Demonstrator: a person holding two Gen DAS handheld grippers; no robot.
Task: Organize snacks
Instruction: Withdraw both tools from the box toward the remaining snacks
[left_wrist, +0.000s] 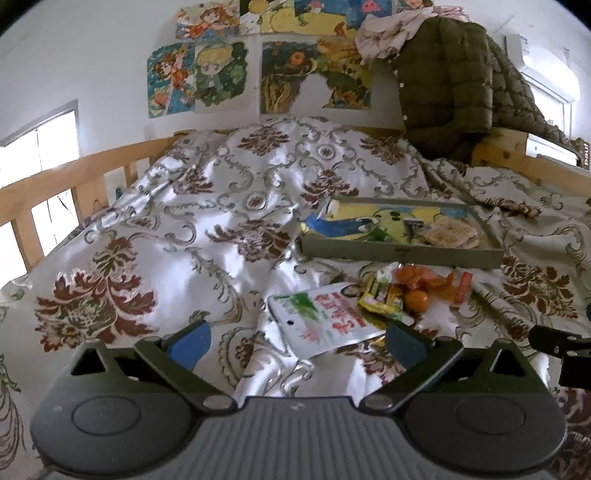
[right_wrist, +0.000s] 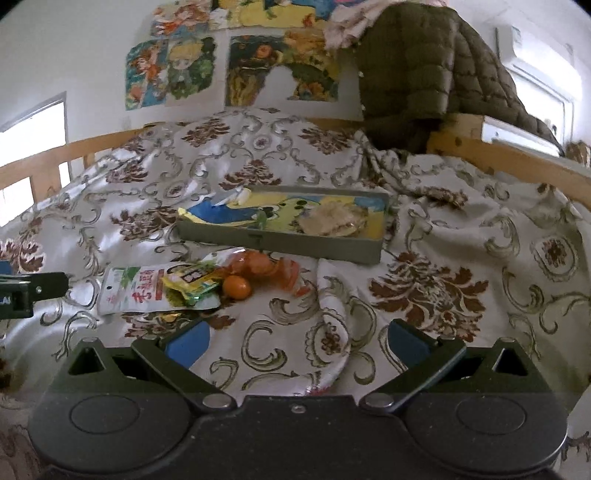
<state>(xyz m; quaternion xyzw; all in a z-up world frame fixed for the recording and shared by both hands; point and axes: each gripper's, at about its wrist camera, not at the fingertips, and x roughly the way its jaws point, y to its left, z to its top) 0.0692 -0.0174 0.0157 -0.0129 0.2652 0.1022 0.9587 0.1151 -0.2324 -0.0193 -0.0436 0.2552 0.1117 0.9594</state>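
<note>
A grey tray (left_wrist: 399, 254) (right_wrist: 280, 243) with a cartoon picture inside lies on the bed and holds a clear pack of pale biscuits (left_wrist: 448, 230) (right_wrist: 334, 221). In front of it lie a white pouch with red lettering (left_wrist: 325, 321) (right_wrist: 129, 291), a yellow-green packet (left_wrist: 380, 299) (right_wrist: 192, 282), an orange bag (left_wrist: 428, 278) (right_wrist: 262, 269) and a small orange fruit (left_wrist: 416, 299) (right_wrist: 237, 287). My left gripper (left_wrist: 297, 341) is open and empty just short of the white pouch. My right gripper (right_wrist: 297, 339) is open and empty over the quilt, right of the snacks.
A floral quilt (left_wrist: 207, 206) (right_wrist: 424, 280) covers the bed inside a wooden rail (left_wrist: 74, 173). An olive puffer jacket (left_wrist: 454, 81) (right_wrist: 413, 66) hangs over the far right corner. Posters line the back wall.
</note>
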